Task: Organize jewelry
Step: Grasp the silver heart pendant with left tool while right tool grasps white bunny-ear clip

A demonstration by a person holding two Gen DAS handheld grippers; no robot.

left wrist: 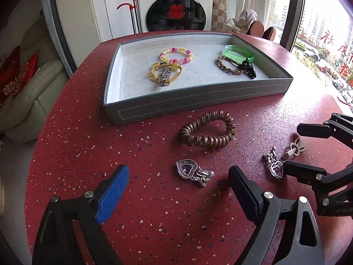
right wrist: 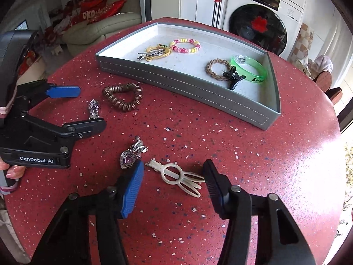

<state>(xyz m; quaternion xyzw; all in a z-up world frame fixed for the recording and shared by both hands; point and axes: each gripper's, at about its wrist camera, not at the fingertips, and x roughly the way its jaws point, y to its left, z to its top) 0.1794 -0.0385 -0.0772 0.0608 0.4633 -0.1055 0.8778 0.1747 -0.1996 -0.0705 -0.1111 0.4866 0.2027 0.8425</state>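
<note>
Straddling the flat cream rabbit-shaped hair clip (right wrist: 176,175) on the red speckled table (right wrist: 253,154), my right claw (right wrist: 174,180) gapes wide and empty; its blue finger (right wrist: 132,190) touches the silver heart earring (right wrist: 128,158), so closing could drag it along.

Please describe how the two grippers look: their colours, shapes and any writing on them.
Both the left gripper and the right gripper have black angular frames with silver pivot pins. Each carries one ribbed blue pad and one black pad on long flat fingers. The left gripper's body reads "GenRobot.AI" in white. No cables show.
</note>
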